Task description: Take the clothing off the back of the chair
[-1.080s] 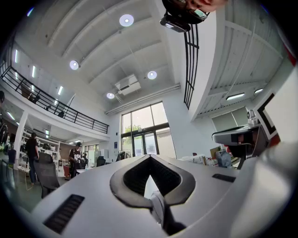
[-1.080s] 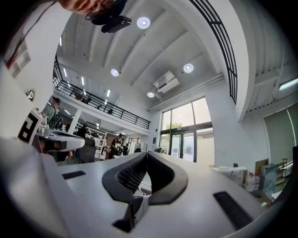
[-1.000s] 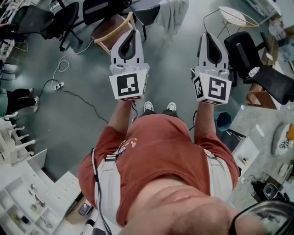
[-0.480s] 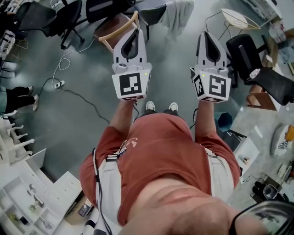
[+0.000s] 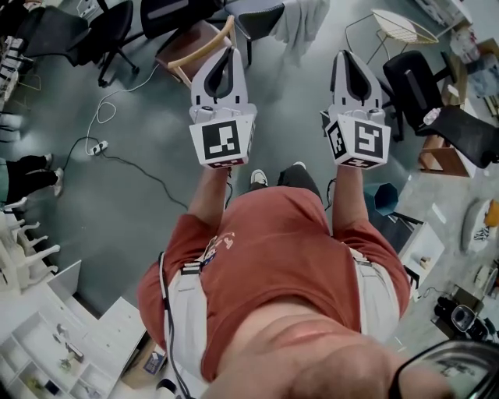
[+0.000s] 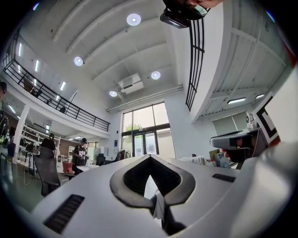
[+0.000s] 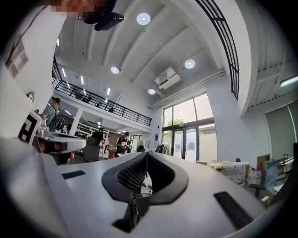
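Work area: a grey-green polished concrete floor in a tall white hall with round ceiling lights, a black-railed mezzanine and glazed entrance doors. A white cable with a power strip lies on the floor to the left of the left gripper. The pale grey-white clothing hangs over the back of a dark office chair, ahead of both tools and well apart from them, in line with the gap between them. A tan wooden chair stands just beyond the left gripper. The left gripper is clenched, tips meeting, grasping nothing. The right gripper is likewise clenched and empty. Both forearms extend forward, side by side, the grippers roughly level with marker cubes uppermost.
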A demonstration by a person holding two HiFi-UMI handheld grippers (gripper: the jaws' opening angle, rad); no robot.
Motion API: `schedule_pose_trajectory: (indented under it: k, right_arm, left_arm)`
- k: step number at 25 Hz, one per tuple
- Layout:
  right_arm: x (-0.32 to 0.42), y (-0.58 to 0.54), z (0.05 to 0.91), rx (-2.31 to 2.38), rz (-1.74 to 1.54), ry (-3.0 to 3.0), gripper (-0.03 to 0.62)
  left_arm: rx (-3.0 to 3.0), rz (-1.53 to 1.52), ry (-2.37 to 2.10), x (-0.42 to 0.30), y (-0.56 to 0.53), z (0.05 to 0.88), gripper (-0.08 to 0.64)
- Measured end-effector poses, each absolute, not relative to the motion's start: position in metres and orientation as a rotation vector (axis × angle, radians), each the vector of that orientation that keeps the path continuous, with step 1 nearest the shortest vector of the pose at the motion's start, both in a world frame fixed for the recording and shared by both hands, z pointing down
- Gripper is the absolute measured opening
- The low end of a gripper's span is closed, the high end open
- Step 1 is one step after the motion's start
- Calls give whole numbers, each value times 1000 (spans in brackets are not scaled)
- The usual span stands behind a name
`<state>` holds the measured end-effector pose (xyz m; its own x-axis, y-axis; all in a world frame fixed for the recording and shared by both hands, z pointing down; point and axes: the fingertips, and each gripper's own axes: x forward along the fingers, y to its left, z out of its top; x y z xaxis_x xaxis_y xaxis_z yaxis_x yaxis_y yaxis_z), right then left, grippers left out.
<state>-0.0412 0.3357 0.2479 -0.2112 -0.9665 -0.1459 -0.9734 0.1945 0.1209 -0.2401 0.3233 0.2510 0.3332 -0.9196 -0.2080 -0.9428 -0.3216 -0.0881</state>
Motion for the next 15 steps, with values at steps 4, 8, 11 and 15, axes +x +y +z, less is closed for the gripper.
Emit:
schedule_pose_trajectory:
  k: [4, 8, 11, 15]
  right_arm:
    - [-34, 333, 254, -1984, 261, 2385, 25]
    - [-30, 328, 259, -1993, 249, 2383, 25]
    - [-24, 320, 263, -1994, 245, 2379, 25]
    - [-19, 306, 270, -2010, 248, 2384, 25]
  left_arm:
    - [-2433, 149, 1674, -232, 319, 254, 14]
    - [-2446, 154, 1663, -226, 312, 257, 14]
    - [-2440, 174, 1655, -219, 303, 259, 14]
    - [-2428, 231, 1677, -216, 287, 261, 14]
